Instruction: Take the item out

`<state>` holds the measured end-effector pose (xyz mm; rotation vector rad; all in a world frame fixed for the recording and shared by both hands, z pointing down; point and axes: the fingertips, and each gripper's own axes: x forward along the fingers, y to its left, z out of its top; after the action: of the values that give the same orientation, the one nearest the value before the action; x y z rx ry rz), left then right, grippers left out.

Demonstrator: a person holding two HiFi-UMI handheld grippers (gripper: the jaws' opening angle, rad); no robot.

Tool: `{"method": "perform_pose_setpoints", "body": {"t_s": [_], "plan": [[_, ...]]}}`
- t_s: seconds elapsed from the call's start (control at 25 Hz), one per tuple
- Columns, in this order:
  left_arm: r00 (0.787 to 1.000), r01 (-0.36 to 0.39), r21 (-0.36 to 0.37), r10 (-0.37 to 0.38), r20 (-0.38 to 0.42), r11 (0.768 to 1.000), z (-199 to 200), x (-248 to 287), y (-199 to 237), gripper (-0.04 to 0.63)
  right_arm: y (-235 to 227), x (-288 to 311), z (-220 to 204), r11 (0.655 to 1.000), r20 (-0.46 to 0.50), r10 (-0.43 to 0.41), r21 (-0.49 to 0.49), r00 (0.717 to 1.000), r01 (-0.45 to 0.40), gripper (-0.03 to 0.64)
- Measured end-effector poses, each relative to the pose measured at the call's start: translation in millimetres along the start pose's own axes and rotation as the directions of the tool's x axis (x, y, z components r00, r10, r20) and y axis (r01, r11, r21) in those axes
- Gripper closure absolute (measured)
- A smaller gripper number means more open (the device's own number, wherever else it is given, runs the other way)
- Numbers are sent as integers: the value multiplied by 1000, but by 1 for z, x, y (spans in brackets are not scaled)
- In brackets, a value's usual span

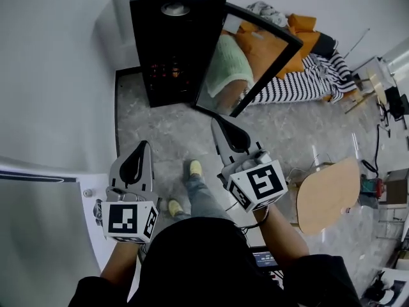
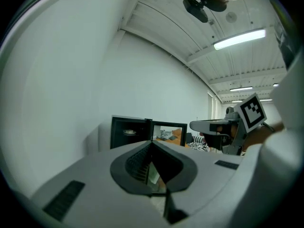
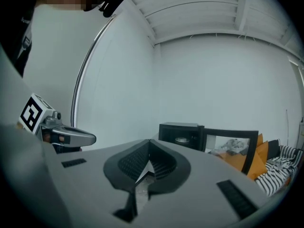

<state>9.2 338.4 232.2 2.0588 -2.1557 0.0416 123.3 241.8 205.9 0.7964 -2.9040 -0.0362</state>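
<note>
A black cabinet (image 1: pixel 167 50) stands on the floor against the white wall, its glass door (image 1: pixel 255 59) swung open to the right. Inside it sits a round silvery dish (image 1: pixel 175 8), also visible in the left gripper view (image 2: pixel 129 132) and the right gripper view (image 3: pixel 182 139). My left gripper (image 1: pixel 144 146) hangs well short of the cabinet, jaws shut with nothing between them (image 2: pixel 151 144). My right gripper (image 1: pixel 216 121) is held a little nearer, just below the door's lower corner, jaws also shut and empty (image 3: pixel 149 142).
Orange cushions (image 1: pixel 300 34) and a striped cloth (image 1: pixel 307 82) lie behind the open door. A round wooden table (image 1: pixel 327 194) stands at the right. A white ledge (image 1: pixel 89 216) runs along the left. The person's yellow shoes (image 1: pixel 195 168) are on the grey floor.
</note>
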Motion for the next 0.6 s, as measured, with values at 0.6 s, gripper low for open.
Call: {"method": "perform_pose_setpoints", "body": {"t_s": [0.6], "plan": [[998,-34,14,35,-59,999,20,142,11,591,-98,100,-4,997,-8,74,22,997,-74,611]]}}
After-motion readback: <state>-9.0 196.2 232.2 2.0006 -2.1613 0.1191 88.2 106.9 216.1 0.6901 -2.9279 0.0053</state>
